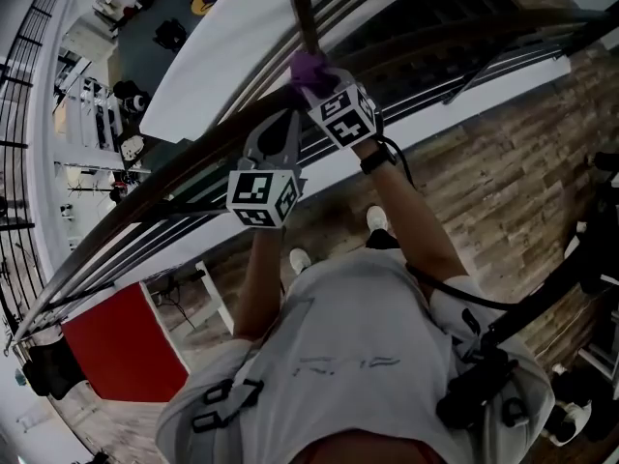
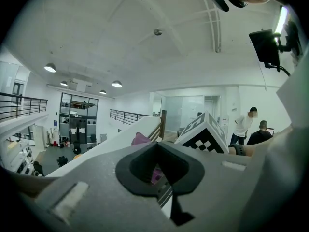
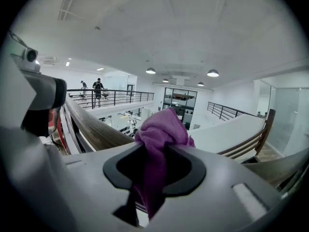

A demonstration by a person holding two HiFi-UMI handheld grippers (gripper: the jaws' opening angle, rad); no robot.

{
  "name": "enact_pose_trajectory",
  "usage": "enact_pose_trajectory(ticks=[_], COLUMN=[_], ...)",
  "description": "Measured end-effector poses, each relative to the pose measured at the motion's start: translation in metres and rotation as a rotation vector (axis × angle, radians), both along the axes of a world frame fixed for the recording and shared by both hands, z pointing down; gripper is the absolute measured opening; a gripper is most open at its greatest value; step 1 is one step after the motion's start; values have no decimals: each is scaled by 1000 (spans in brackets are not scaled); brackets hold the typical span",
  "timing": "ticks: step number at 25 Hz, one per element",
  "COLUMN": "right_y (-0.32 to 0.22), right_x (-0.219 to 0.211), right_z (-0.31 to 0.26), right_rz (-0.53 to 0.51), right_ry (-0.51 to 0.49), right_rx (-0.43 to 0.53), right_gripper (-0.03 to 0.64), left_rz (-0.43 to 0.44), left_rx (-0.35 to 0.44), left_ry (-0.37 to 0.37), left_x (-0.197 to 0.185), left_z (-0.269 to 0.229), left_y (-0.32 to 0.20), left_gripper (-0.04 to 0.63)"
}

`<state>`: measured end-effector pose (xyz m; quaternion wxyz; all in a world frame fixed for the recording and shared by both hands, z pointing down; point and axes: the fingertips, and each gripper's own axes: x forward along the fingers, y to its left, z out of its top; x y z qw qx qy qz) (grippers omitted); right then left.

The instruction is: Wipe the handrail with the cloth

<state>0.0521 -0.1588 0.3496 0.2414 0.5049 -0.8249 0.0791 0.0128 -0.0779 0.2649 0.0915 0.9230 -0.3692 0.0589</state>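
Observation:
A dark wooden handrail [image 1: 174,167] runs diagonally from lower left to upper right, with thin metal rails below it. My right gripper [image 1: 311,77] sits on the rail at the top centre, shut on a purple cloth [image 1: 309,64]. In the right gripper view the cloth [image 3: 161,129] bunches out between the jaws of the right gripper [image 3: 161,151], and the handrail [image 3: 91,127] stretches away to the left. My left gripper [image 1: 279,129] hovers at the rail just below the right one. In the left gripper view the left gripper [image 2: 157,146] has its jaws together with nothing held; the cloth [image 2: 140,139] shows beyond them.
Beyond the rail is a white sloped parapet [image 1: 222,46] and a drop to a lower floor with furniture [image 1: 116,95]. I stand on a wooden floor [image 1: 503,191] beside a red panel [image 1: 121,341]. People stand on a far balcony [image 3: 98,88] and nearby [image 2: 248,124].

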Motion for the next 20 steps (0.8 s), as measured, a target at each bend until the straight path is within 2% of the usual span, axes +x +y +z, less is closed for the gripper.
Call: enact_pose_trajectory(ticks=[15, 20], right_y=[-5, -3], right_x=[118, 145], right_z=[-3, 2], right_rz=[108, 120], right_ry=[-12, -24], right_rx=[40, 44], right_gripper=[106, 106], left_rz=[142, 152], left_rx=[-33, -42], left_ry=[17, 14], left_x=[115, 144], left_z=[13, 16], left_y=[-1, -3], left_gripper=[2, 2])
